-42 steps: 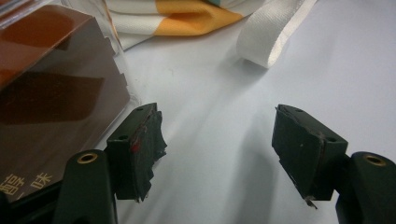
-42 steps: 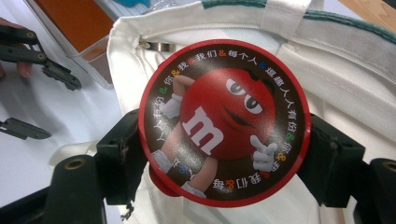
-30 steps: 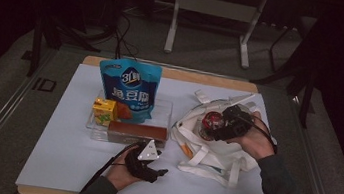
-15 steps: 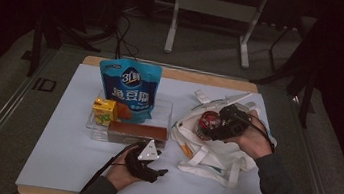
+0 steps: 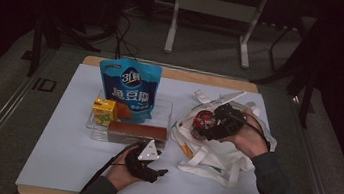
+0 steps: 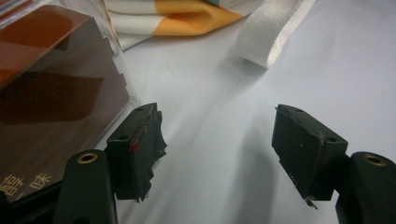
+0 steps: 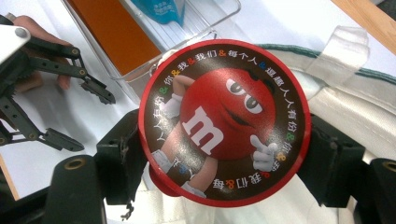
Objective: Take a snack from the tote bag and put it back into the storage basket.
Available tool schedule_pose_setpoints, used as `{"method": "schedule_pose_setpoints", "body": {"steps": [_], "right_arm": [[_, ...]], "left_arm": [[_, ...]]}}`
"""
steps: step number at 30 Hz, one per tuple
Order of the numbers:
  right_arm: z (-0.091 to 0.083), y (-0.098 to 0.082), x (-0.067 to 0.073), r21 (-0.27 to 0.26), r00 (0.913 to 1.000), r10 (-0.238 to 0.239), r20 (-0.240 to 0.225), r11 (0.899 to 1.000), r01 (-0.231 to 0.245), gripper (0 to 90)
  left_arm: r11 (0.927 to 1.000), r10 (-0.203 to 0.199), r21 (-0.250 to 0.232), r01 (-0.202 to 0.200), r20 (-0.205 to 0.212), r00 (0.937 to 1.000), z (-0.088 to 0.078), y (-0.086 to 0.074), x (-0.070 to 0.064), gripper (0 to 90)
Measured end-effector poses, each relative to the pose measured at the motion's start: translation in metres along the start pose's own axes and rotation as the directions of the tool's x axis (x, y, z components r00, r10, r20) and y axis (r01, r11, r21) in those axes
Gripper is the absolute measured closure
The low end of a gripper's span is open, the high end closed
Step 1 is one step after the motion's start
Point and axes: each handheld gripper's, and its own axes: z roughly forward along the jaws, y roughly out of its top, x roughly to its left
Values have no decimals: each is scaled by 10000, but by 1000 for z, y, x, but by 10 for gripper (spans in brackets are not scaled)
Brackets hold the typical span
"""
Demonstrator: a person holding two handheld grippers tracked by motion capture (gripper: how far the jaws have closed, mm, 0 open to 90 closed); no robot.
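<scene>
My left gripper (image 5: 157, 172) lies low on the white table cover (image 5: 61, 153) at the near edge, held in my left hand (image 5: 122, 173), with its jaws spread wide and nothing but bare cover between them. In the left gripper view the brown box (image 6: 51, 88) sits just beside one jaw, not touching either pad as far as I can see, and a white strap (image 6: 273, 35) of the bag curls on the cover a little farther on.

To the right and a bit farther out, my right hand (image 5: 250, 137) holds the right gripper (image 5: 209, 124) over the white tote bag (image 5: 212, 158). That gripper pinches a round red M&M's tub (image 5: 203, 121) from both sides; in the right gripper view the lid (image 7: 224, 121), printed with the red candy character and a ring of Chinese text, faces the camera, and the two black jaws press on the tub's opposite edges. The tub hangs above the bag's opening; whether it touches the cloth I cannot tell.

Beyond my left gripper stands a clear plastic tray (image 5: 163, 111). The brown box lies along its near side, a small yellow carton (image 5: 102, 109) stands at its left end, and a blue pouch (image 5: 128, 88) with large white characters stands upright at its back. The wooden table edge (image 5: 203, 77) shows past the cover.
</scene>
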Motion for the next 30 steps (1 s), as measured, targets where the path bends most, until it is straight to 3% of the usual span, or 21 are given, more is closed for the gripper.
{"method": "schedule_pose_setpoints", "body": {"steps": [30], "right_arm": [[9,21,17,-173,9976,-511,-471,9986,503,254]], "left_arm": [[10000,-7,-6,7,12,10000,0,0,0,324]]}}
